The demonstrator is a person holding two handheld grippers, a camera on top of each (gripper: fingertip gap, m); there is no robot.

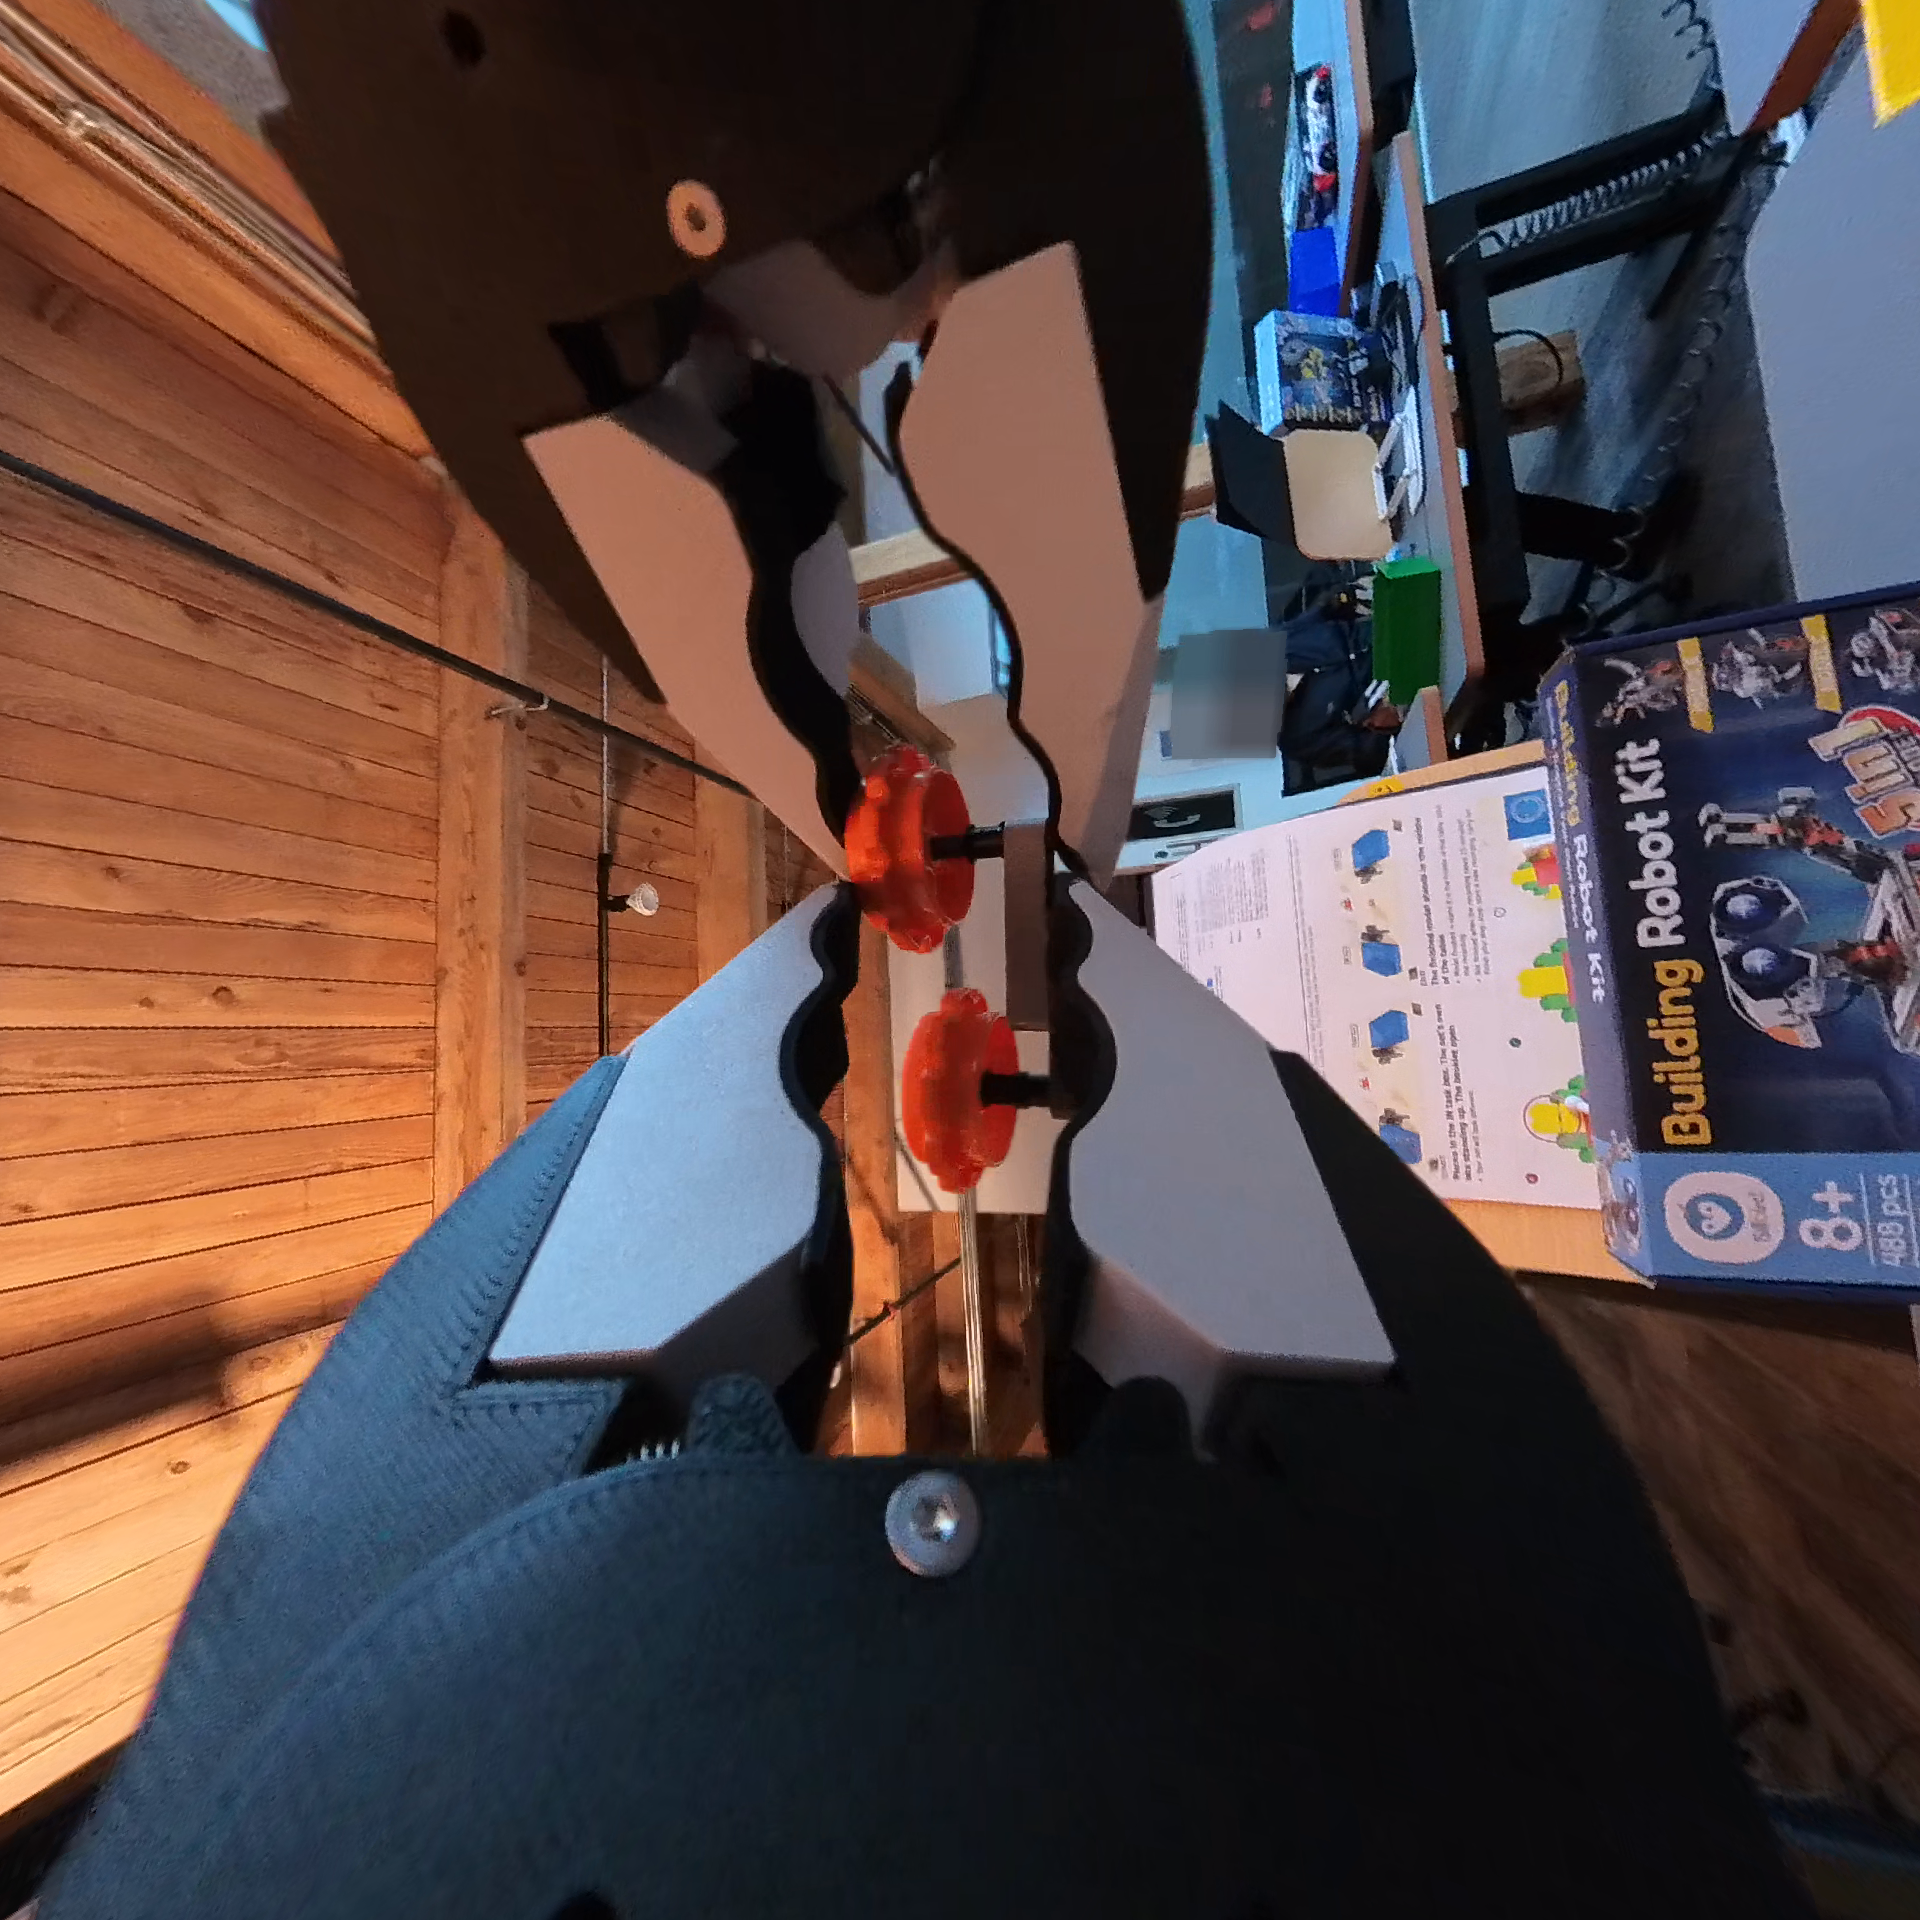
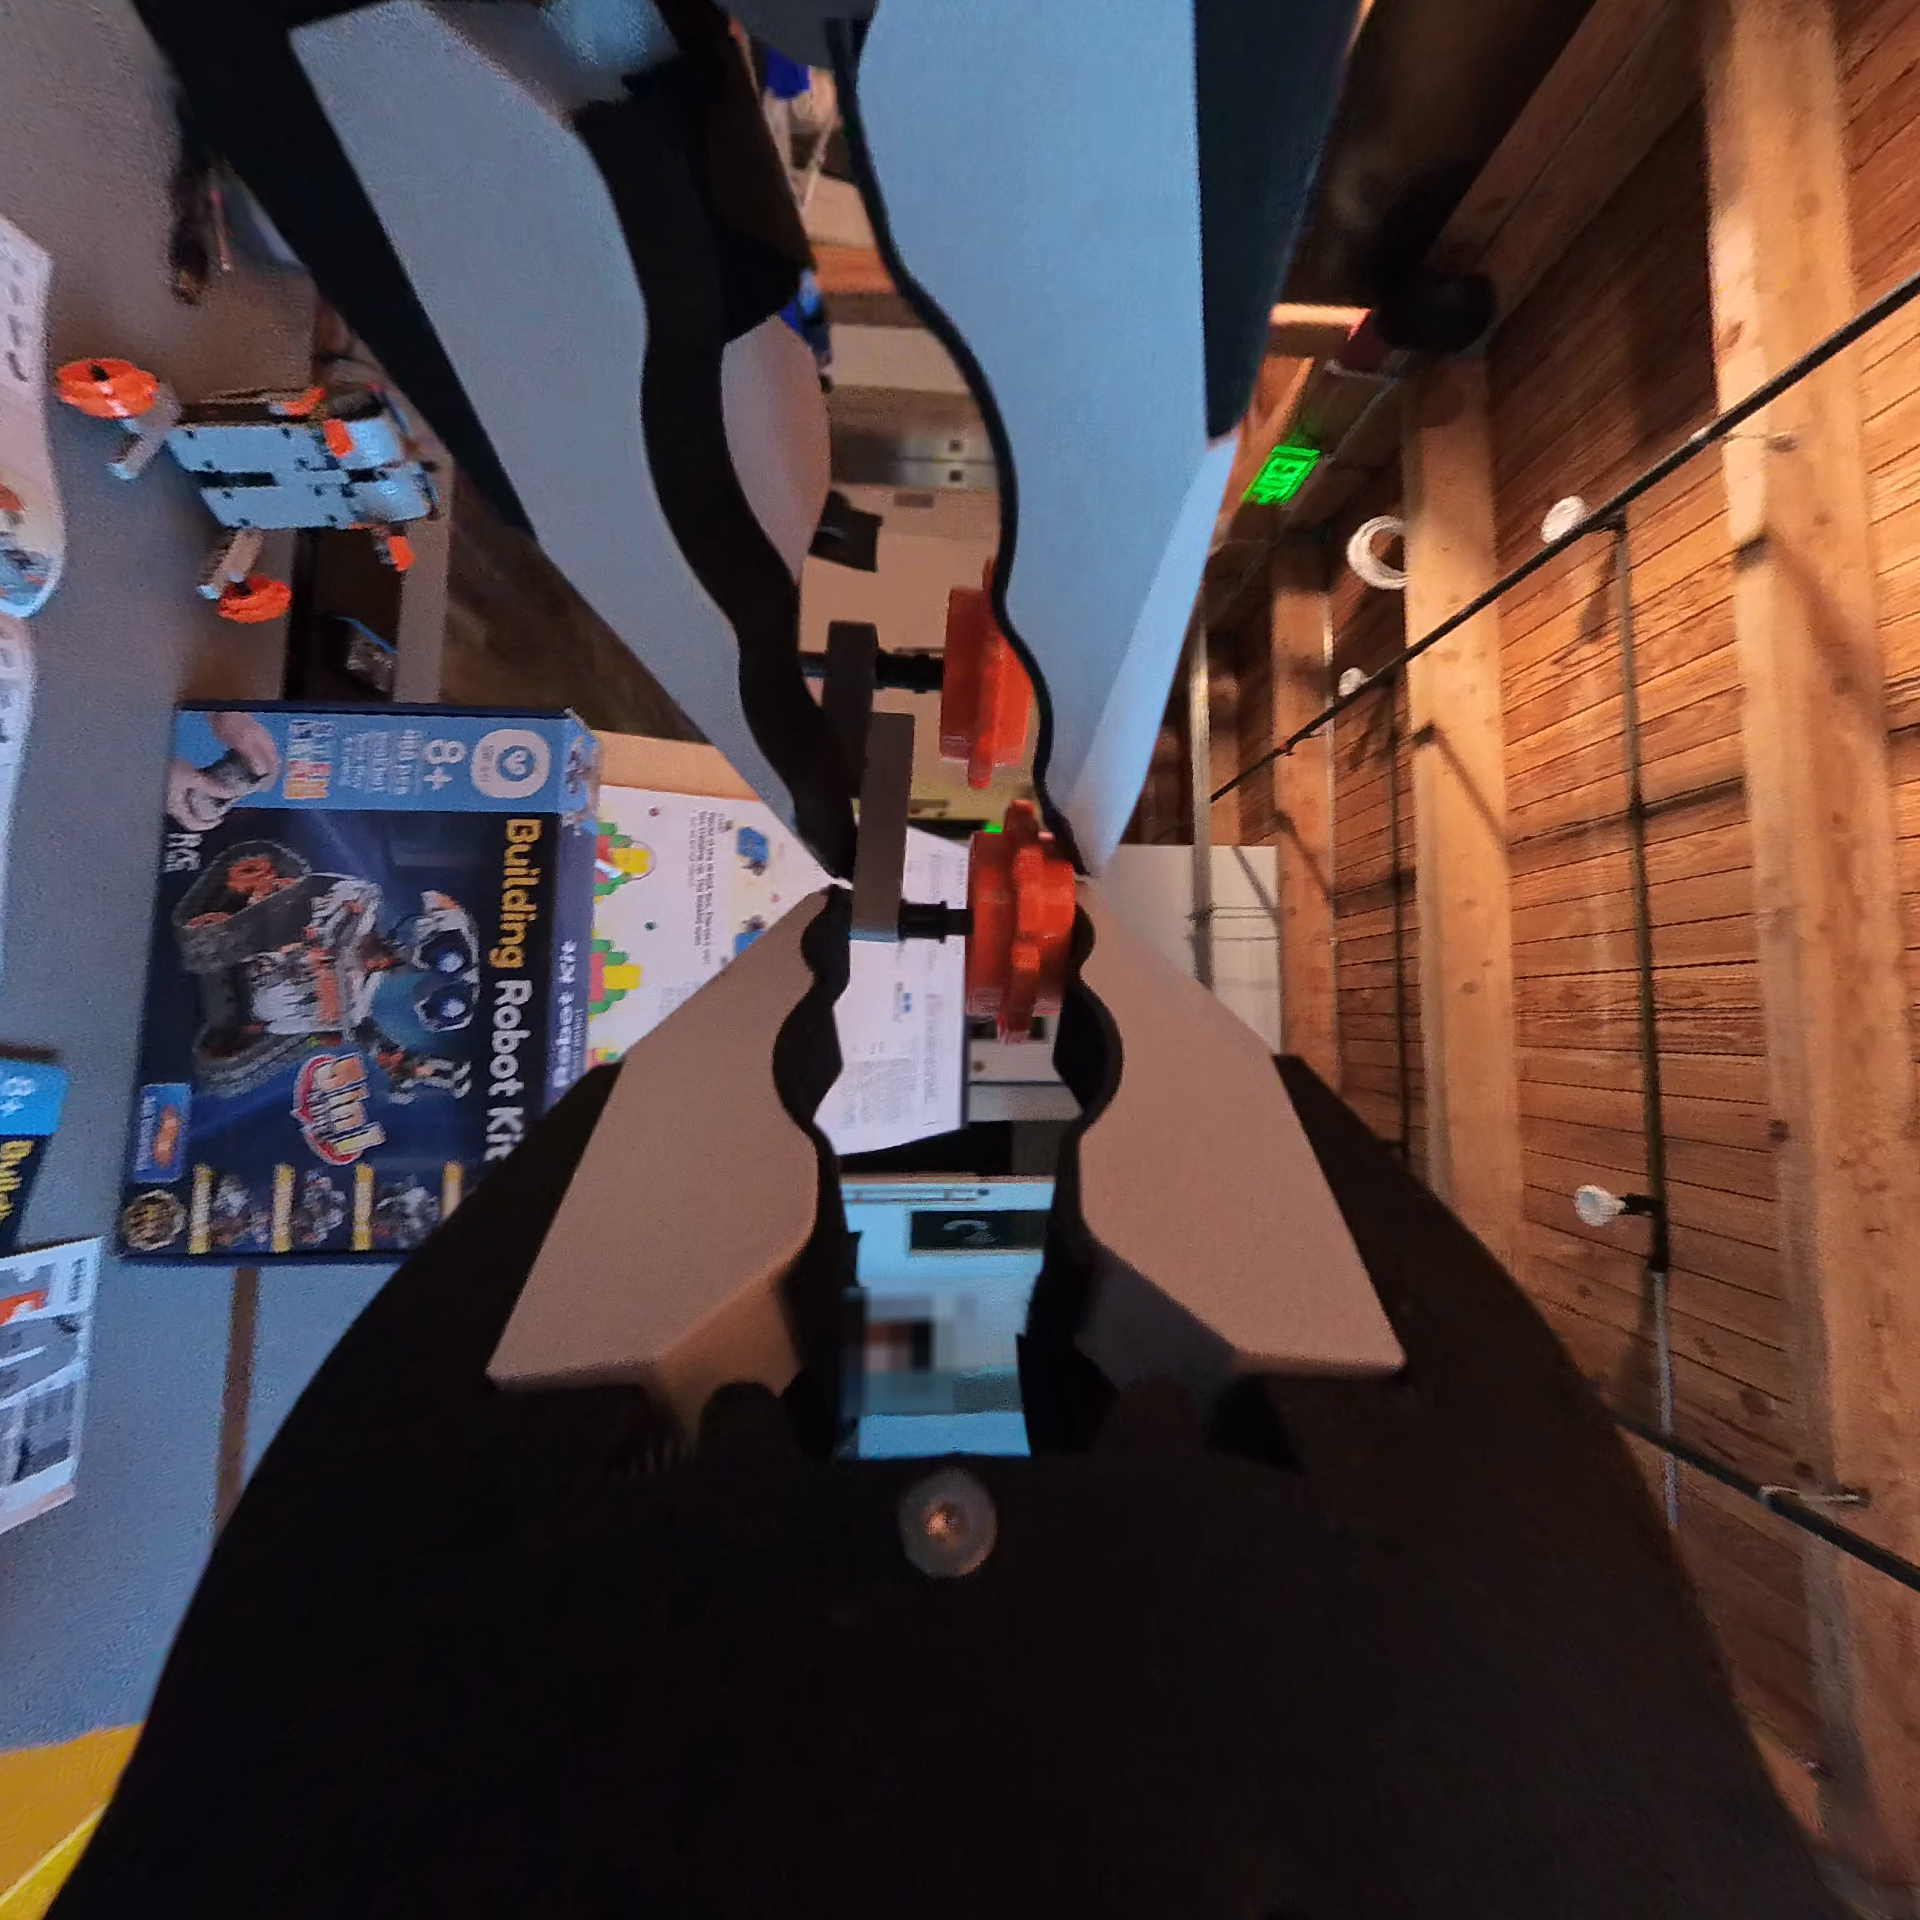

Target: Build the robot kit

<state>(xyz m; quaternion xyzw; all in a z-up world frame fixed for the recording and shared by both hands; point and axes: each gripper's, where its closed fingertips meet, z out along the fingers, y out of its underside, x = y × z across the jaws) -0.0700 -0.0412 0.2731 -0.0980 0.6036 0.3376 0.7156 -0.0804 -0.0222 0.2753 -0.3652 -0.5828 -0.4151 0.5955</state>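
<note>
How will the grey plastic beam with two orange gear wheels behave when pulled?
Likely light and stiff, being a small grey plastic beam. Its orange gear wheels sit on thin black axles, so may spin or pop off.

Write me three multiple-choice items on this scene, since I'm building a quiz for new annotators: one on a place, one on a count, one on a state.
1. Where is the blue box?
A. beside the instruction sheet
B. between a gripper's fingers
C. inside a drawer

2. How many orange gears does the gear piece carry?
A. one
B. two
C. four

3. How do the left gripper and right gripper stand?
A. both open, apart
B. only one shut
C. both shut on the gear piece

Key: 1A, the sheet's edge meets the box; 2B, two show in both views; 3C, both clamp it from opposite ends.
</note>
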